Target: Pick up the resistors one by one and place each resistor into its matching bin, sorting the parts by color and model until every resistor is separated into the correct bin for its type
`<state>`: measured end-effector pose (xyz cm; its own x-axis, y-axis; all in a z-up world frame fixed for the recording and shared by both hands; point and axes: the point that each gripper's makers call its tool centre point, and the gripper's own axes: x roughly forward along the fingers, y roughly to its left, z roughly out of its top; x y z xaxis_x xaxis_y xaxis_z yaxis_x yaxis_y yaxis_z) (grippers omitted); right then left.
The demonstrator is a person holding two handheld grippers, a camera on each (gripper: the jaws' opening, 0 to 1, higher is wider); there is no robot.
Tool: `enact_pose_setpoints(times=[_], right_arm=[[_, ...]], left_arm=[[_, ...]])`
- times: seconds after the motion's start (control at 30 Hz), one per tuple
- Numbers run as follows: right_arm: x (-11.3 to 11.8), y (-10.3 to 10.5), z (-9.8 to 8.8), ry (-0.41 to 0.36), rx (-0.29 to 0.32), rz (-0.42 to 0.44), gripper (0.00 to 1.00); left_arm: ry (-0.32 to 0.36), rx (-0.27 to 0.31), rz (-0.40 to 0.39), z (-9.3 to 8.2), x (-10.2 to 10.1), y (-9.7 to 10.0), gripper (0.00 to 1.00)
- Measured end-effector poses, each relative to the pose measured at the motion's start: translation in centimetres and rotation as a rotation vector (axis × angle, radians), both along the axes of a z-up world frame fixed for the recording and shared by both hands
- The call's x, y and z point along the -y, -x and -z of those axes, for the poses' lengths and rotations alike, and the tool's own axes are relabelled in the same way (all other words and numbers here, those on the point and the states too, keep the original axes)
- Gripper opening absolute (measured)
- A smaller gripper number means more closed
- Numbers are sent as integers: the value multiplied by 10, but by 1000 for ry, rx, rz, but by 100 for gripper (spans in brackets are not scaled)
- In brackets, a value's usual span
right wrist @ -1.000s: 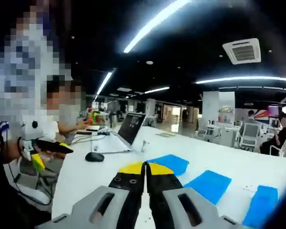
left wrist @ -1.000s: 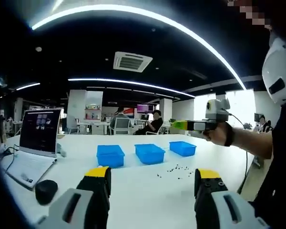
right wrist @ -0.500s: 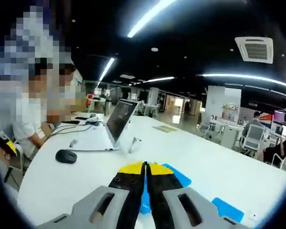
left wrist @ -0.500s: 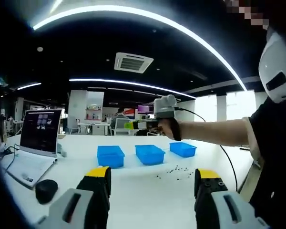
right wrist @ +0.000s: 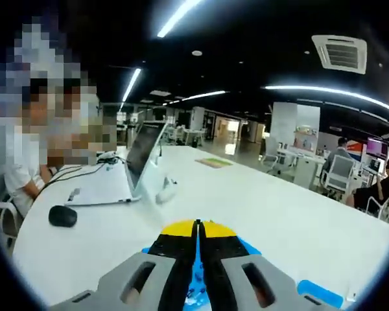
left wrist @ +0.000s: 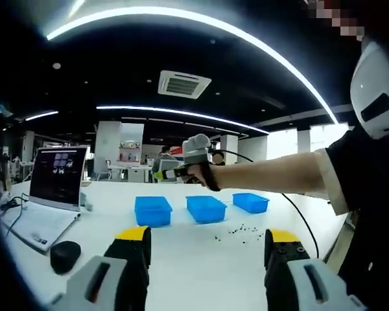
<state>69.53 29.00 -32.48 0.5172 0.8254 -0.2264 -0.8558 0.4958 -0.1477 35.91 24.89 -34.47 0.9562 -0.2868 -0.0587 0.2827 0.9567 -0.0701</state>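
Three blue bins stand in a row on the white table: left bin (left wrist: 152, 210), middle bin (left wrist: 205, 208), right bin (left wrist: 250, 202). A scatter of small dark resistors (left wrist: 240, 231) lies in front of the middle and right bins. My left gripper (left wrist: 207, 245) is open, low over the near table, with nothing between its jaws. A hand holds my right gripper (left wrist: 159, 175) in the air above and behind the left bin. In the right gripper view, the right gripper (right wrist: 196, 228) is shut with nothing visible between its jaws. A blue bin (right wrist: 194, 285) shows partly beneath it.
An open laptop (left wrist: 52, 188) and a black mouse (left wrist: 63, 255) sit at the table's left end. The laptop (right wrist: 139, 162) and mouse (right wrist: 63, 216) appear again in the right gripper view, beside a seated person. Office desks and chairs stand behind the table (left wrist: 201, 265).
The right gripper has swung leftward through the air, from beyond the right bin to above the left bin, still shut. The left gripper has barely moved.
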Motion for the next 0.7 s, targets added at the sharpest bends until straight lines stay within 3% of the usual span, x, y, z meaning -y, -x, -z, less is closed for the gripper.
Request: enact_pose_setpoints(times=[0.1,0.23,0.4,0.57,0.7], right_arm=[[-1,1,-1,2,13,-2,8],[-1,3,-6,-8,33,0,27],[11,21,-14,-16,44,-36,28],[40,42,-21,-38,56,-62,31],[79,61,-26,-69,59,-55,33]], left_arm=[[-1,-1,1,0,0,0,72],[0,4,6,-1,2,-1,72],[-1,5,11,-1,4,-2,72],[-1,11,26,-2,8,-7,72],[-8,16,52,-5,14,-13,72]])
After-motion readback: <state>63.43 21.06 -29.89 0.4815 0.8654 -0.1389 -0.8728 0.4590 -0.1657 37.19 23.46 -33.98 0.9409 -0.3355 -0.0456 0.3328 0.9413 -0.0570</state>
